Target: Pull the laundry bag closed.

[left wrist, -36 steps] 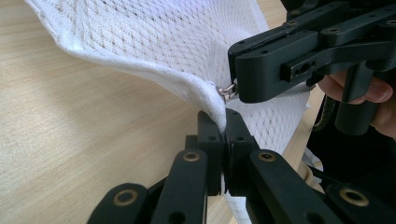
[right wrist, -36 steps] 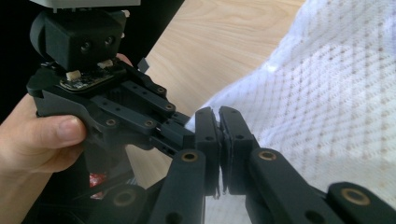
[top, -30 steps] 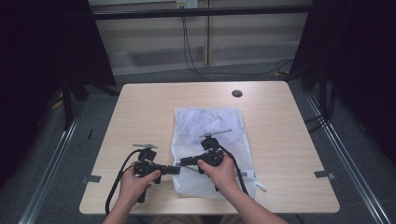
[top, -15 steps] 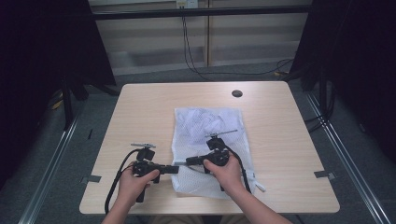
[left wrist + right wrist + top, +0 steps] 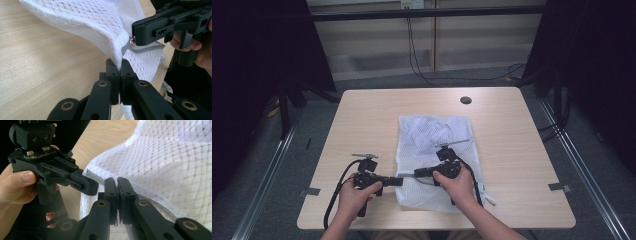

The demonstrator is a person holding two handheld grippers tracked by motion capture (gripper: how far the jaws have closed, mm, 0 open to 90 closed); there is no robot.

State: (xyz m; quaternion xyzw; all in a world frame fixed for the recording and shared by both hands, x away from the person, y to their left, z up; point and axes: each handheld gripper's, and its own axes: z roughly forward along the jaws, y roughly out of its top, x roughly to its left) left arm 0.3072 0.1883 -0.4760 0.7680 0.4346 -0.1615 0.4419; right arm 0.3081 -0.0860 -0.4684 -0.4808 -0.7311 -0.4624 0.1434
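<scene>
A white mesh zip bag (image 5: 434, 132) with pale cloth inside lies flat on the wooden table (image 5: 362, 120). My left gripper (image 5: 400, 181) is at the bag's near left corner, shut on a fold of the mesh edge (image 5: 119, 65) and lifting it. My right gripper (image 5: 416, 173) points left towards it, a short gap away. In the left gripper view its shut jaws hold the small metal zipper pull (image 5: 131, 40) on the grey zipper tape (image 5: 146, 47). The right gripper view shows its jaws (image 5: 117, 182) closed, with the left gripper (image 5: 88, 187) just beyond them.
A round cable hole (image 5: 465, 100) sits near the table's far edge. Black cables (image 5: 422, 65) hang down behind the table onto the grey floor. Bare tabletop lies left and right of the bag.
My right gripper has drawn slightly to the right along the bag's near edge, widening the gap to the left gripper. The left gripper has stayed put.
</scene>
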